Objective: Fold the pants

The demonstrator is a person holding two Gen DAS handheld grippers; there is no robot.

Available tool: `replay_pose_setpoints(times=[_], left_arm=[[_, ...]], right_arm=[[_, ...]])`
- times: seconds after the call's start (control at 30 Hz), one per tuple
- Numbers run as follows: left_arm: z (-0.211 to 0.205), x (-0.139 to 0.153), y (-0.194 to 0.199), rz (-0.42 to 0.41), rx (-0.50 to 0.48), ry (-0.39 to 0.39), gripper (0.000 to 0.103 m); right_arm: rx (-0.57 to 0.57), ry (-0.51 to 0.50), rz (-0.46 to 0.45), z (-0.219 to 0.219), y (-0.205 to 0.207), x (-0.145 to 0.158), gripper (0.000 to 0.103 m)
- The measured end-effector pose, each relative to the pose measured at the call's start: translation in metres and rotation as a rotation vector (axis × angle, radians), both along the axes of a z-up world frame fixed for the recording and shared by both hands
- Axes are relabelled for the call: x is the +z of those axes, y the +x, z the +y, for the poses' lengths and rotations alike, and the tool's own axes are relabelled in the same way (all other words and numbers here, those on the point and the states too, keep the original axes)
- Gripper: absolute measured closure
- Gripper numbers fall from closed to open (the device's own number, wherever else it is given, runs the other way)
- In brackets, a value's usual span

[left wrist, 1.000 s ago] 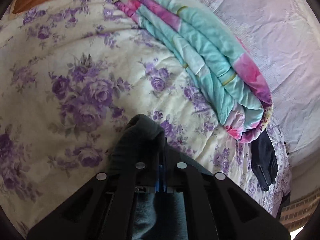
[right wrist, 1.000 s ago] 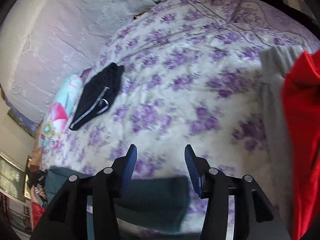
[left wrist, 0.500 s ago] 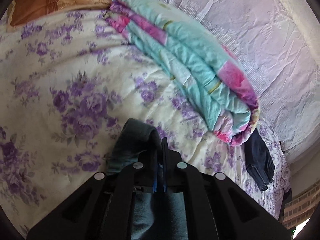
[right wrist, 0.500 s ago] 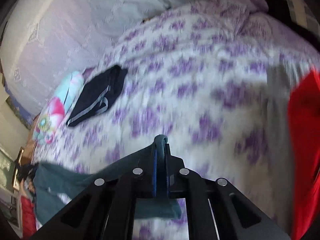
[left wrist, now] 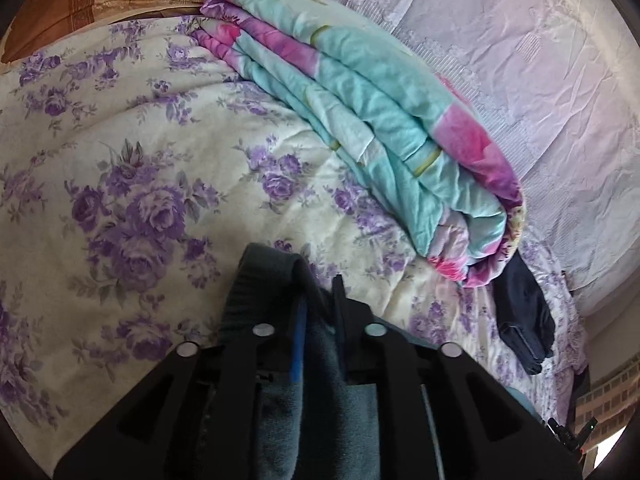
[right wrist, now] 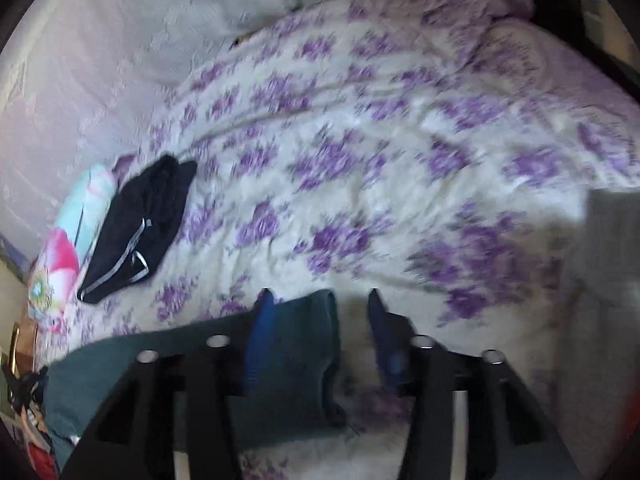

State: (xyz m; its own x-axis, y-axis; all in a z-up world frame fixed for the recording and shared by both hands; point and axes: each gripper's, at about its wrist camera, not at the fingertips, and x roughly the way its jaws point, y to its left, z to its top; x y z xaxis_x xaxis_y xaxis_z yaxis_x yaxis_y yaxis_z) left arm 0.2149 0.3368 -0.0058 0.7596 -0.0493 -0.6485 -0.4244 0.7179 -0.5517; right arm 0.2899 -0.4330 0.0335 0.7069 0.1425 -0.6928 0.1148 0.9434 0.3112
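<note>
Pants: teal, soft, folded flat

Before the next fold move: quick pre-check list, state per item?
1. Left tool free of the teal pants: cannot tell. Its jaws have just been opening, with cloth between them.
2. Right tool let go: ok. Its jaws have just been opening and stand apart, over the pants' edge.
3. Pants lying flat on the floral bedspread: cannot tell, the tools hide most of them.
4. Folded quilt apart from the pants: ok.
5. Dark garment apart from the pants: ok.
6. Right view sharp: not ok, blurred.
</note>
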Motion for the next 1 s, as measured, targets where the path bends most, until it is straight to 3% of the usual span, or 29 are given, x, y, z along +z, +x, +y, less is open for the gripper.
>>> replay_pose_setpoints(times=[0.03,0.1,0.17,0.2,0.3,0.43,0.5,0.57,0.73,0.83,0.9,0.97,1.0], left_arm=[[-0.001,0.003,-0.002,-0.018,-0.013,-0.005,0.075],[-0.003,0.011,-0.008,-0.061,-0.026,-0.008,0.042],[-0.002,0.022,-0.015,-0.124,-0.030,-0.036,0.022],[0.000,0.027,-0.019,-0.156,-0.029,-0.062,0.017],[0.008,0.029,-0.021,-0.166,0.007,-0.106,0.016],[0.025,0.012,-0.032,-0.139,0.081,-0.163,0.016],[0.032,0.008,-0.037,-0.137,0.099,-0.190,0.016],[0.035,0.009,-0.043,-0.136,0.110,-0.196,0.016],[0.028,0.023,-0.060,-0.090,0.101,-0.066,0.016],[0.019,0.028,-0.072,-0.029,0.063,0.033,0.015],[0.017,0.024,-0.075,0.016,0.039,0.073,0.013],[0.018,0.017,-0.073,0.064,0.028,0.085,0.013],[0.019,0.016,-0.072,0.069,0.028,0.078,0.013]], right_arm=[[-0.006,-0.002,-0.012,-0.003,-0.009,0.006,0.050],[-0.002,0.022,-0.016,-0.011,-0.030,0.014,0.050],[0.011,0.073,0.012,-0.015,-0.048,0.011,0.050],[0.025,0.108,0.037,-0.015,-0.056,0.004,0.050],[0.029,0.126,0.067,-0.011,-0.065,-0.013,0.053],[0.052,0.138,0.037,-0.004,-0.048,-0.022,0.054],[0.082,0.115,0.050,0.007,-0.039,-0.027,0.076],[0.107,0.104,0.049,0.016,-0.037,-0.028,0.090],[0.103,0.094,-0.005,0.013,-0.063,-0.002,0.091],[0.081,0.120,0.062,-0.007,-0.071,0.000,0.090],[0.089,0.057,0.176,-0.013,-0.064,-0.021,0.086],[0.107,0.052,0.150,-0.013,-0.064,-0.024,0.083],[0.098,0.045,0.158,-0.013,-0.063,-0.020,0.076]])
